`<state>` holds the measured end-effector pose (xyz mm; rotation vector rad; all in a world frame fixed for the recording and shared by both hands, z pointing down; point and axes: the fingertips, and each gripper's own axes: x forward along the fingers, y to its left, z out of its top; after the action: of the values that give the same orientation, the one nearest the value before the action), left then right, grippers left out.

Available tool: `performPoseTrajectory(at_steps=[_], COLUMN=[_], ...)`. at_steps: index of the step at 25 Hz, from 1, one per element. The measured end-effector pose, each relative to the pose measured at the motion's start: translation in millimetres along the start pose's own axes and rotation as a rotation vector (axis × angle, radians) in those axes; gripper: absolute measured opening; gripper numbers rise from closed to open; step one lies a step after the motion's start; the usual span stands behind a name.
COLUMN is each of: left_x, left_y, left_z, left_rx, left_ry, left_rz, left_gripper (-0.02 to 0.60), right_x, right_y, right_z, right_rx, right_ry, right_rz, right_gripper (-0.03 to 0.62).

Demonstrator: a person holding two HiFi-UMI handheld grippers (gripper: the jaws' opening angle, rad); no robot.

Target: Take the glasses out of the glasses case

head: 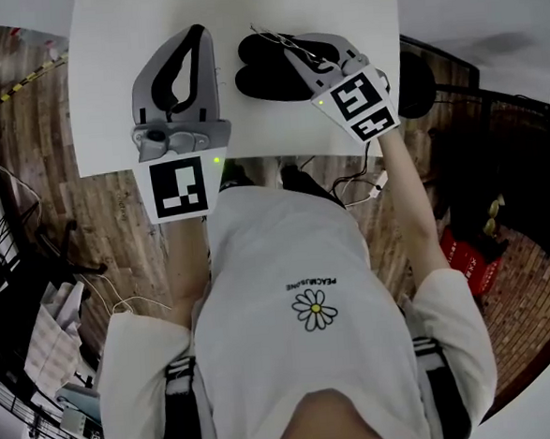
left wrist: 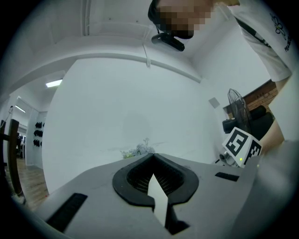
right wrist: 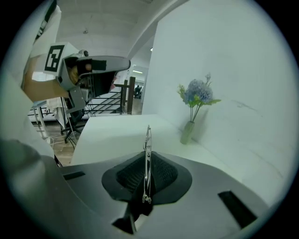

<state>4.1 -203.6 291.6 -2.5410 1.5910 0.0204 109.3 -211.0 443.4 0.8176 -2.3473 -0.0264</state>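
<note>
The black glasses case [head: 263, 80] lies open on the white table [head: 105, 76], near its front edge. My right gripper [head: 280, 46] hangs just above the case, shut on a thin metal-framed pair of glasses [head: 265, 34]. In the right gripper view the glasses [right wrist: 148, 140] stand edge-on between the black pads [right wrist: 163, 172] and stick out past the tips. My left gripper [head: 193, 34] hovers left of the case, pointing level. Its tips meet with nothing between them, and its pads [left wrist: 173, 179] are bare.
A small vase of blue flowers [right wrist: 195, 100] stands at the table's far side by the white wall. The table's front edge [head: 252, 161] runs close to the person's body. Wood floor, cables and stands surround the table.
</note>
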Motion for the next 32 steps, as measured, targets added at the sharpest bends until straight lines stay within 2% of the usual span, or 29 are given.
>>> performPoseTrajectory(at_steps=[3, 11, 13, 17, 24, 32], left_x=[4, 16, 18, 19, 19, 16], left_y=[0, -9, -12, -18, -29, -38], left_z=[11, 53, 64, 82, 107, 135], left_rx=[0.011, 0.044, 0.039, 0.031, 0.008, 0.021], left_ry=[-0.023, -0.097, -0.114, -0.146, -0.174, -0.224], left_rz=[-0.005, -0.009, -0.004, -0.006, -0.017, -0.046], left_gripper=[0.015, 0.015, 0.015, 0.015, 0.015, 0.015], right_x=[-16, -75, -95, -137, -213, -262], right_y=[-13, -54, -63, -76, -88, -82], right_z=[30, 104, 121, 144, 156, 145], right_rx=[-0.012, 0.019, 0.007, 0.056, 0.156, 0.252], right_ry=[-0.072, -0.34, -0.406, -0.515, -0.705, -0.807], right_rz=[-0.044, -0.182, -0.235, -0.368, -0.569, -0.731], right_gripper=[0.035, 0.035, 0.035, 0.035, 0.035, 0.035])
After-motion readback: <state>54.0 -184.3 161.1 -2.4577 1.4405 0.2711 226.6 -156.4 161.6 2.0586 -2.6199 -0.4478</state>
